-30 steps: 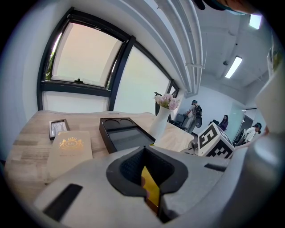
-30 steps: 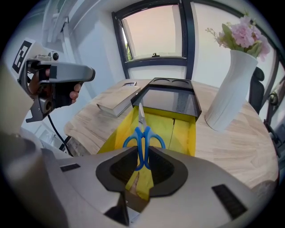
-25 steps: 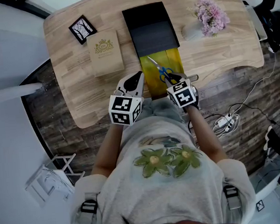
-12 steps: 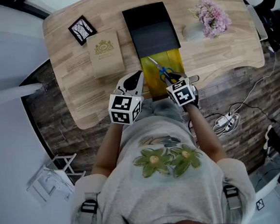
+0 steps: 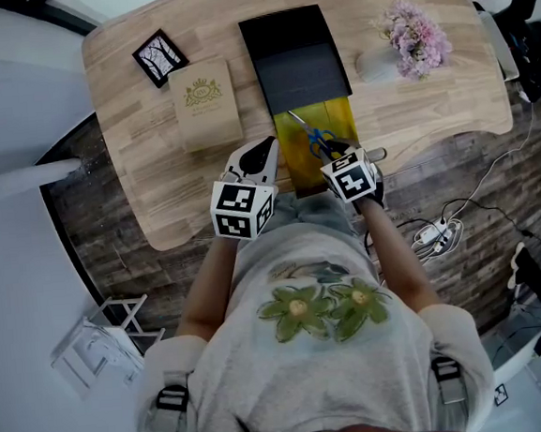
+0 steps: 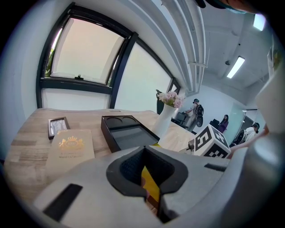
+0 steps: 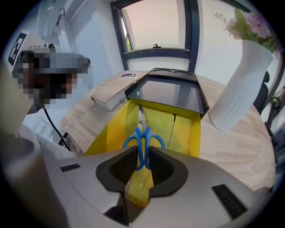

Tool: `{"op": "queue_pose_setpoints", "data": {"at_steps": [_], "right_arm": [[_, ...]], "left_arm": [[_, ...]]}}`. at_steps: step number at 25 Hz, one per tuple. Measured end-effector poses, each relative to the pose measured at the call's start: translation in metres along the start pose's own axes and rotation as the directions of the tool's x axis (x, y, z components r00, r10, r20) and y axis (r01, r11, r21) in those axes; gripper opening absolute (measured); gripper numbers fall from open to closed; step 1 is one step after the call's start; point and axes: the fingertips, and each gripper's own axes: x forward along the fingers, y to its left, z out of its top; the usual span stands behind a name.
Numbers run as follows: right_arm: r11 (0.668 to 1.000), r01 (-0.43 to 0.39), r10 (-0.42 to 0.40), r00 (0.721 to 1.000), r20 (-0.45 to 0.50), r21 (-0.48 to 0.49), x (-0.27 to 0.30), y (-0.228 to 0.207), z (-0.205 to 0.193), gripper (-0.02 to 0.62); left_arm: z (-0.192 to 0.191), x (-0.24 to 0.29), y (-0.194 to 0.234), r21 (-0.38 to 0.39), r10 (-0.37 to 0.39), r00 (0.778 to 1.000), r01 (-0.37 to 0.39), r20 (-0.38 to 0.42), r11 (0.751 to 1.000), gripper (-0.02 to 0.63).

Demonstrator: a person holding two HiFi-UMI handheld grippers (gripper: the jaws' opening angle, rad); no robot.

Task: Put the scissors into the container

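Blue-handled scissors [image 5: 318,142] [image 7: 143,135] hang blades-forward over the open yellow container [image 5: 337,120] [image 7: 183,128] at the table's near edge. My right gripper [image 5: 333,155] [image 7: 141,165] is shut on their handles, with the blades pointing into the container toward the black sleeve [image 5: 292,56] [image 7: 168,91] at its far end. My left gripper [image 5: 271,154] [image 6: 150,189] sits at the container's left side. Its jaws are shut on the yellow wall, and a strip of yellow shows between the pads.
A beige book [image 5: 204,101] [image 6: 69,147] and a small framed picture [image 5: 160,56] lie left of the sleeve. A white vase of pink flowers [image 5: 410,36] [image 7: 236,93] stands to its right. The person stands against the table's front edge.
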Motion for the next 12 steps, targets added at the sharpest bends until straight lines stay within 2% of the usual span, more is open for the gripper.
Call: {"op": "queue_pose_setpoints", "data": {"at_steps": [12], "right_arm": [[1.0,-0.016,0.015,0.999,-0.034,-0.014,0.0095,-0.0015,0.0084,0.075]], "left_arm": [[0.0023,0.0074,0.0103,-0.001,0.004,1.0,-0.004,-0.014,1.0,0.008]]}}
